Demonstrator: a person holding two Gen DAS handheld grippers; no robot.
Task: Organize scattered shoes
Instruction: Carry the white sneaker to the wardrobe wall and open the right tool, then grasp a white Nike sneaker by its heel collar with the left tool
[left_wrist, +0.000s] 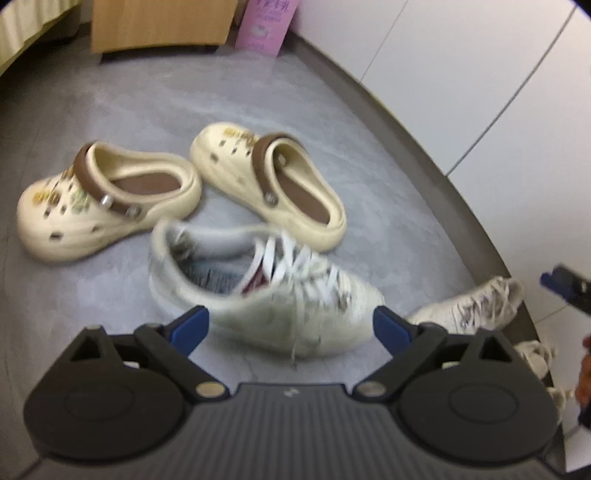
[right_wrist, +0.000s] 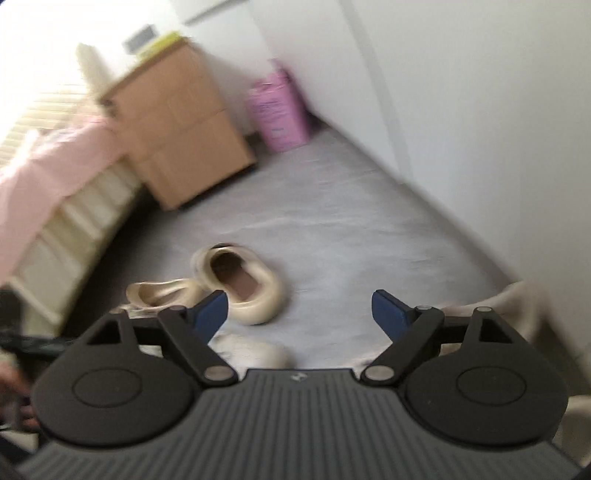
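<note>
My left claw (left_wrist: 291, 325) is spread wide with nothing between its blue pads (left_wrist: 192, 325), hanging above a white lace-up sneaker (left_wrist: 266, 295) that fills the lower middle of the left wrist frame. That sneaker lies on the grey floor (left_wrist: 147, 103) with its heel toward the left of the frame and its toe toward the right, laces loose. Above it, in the middle of the frame, sit two cream clogs with brown straps: the left clog (left_wrist: 107, 206) points its toe toward the left edge, the right clog (left_wrist: 269, 184) points toward the top of the frame, and their heels are near each other. The right clog's heel is just beside the sneaker's collar; whether they touch I cannot tell through the blur. At the right edge, low down, a second white sneaker (left_wrist: 472, 306) lies close to the dark skirting under the white wall (left_wrist: 480, 74). A wooden cabinet (left_wrist: 162, 22) and a pink bag (left_wrist: 266, 26) stand along the top of the frame.

My right claw (right_wrist: 299, 310) is also released, fingers well apart and empty. In the right wrist frame the picture is smeared, yet I make out the two cream clogs (right_wrist: 240, 284) at centre left, a pale shoe (right_wrist: 255, 350) just under them near my claw's body, the wooden cabinet in the upper left, and the pink bag beside it against the wall
</note>
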